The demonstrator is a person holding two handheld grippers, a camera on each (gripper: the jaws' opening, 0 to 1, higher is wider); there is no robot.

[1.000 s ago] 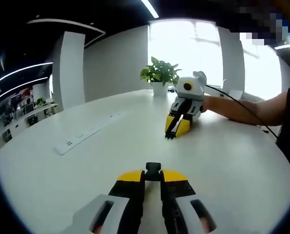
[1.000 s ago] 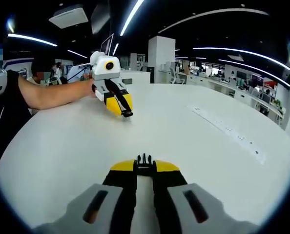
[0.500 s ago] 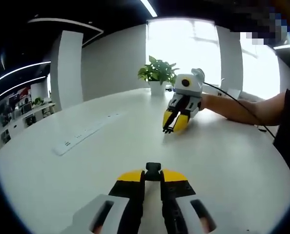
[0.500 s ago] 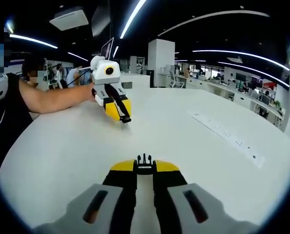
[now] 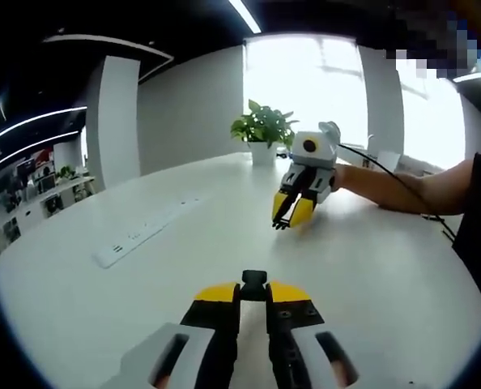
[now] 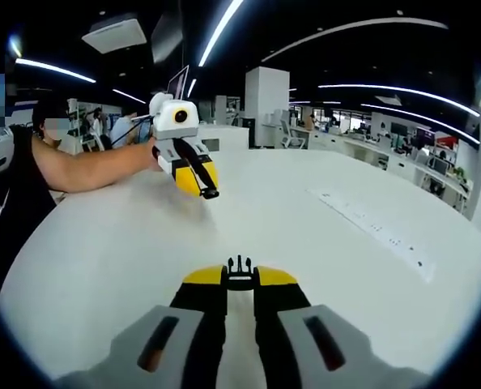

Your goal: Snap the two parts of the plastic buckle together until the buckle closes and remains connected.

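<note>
Left gripper view, left to right. Power strip [image 5: 147, 229]: lying flat on the white table [image 5: 386, 267], well apart from both grippers. Potted plant [image 5: 263, 130]: standing at the far edge, its white pot [image 5: 263, 151] holding green leaves; what is filling the pot is too small to make out. Left gripper [image 5: 254, 293]: jaws pressing together on a black buckle part [image 5: 254, 281], whose tip is sticking out just past the yellow ends. Right gripper [image 5: 283, 220]: hovering over the table near the plant, a person's forearm [image 5: 402, 185] reaching in behind it; a small dark piece is showing at its tips, too small to identify here.

Right gripper view, left to right. Left gripper [image 6: 209, 193]: raised over the table, its tips nipping something dark. Right gripper [image 6: 239, 279]: jaws closing on the pronged buckle part [image 6: 239, 265], prongs pointing forward. Power strip [image 6: 370, 225]: lying at the right, its far end cut off by the rim.
</note>
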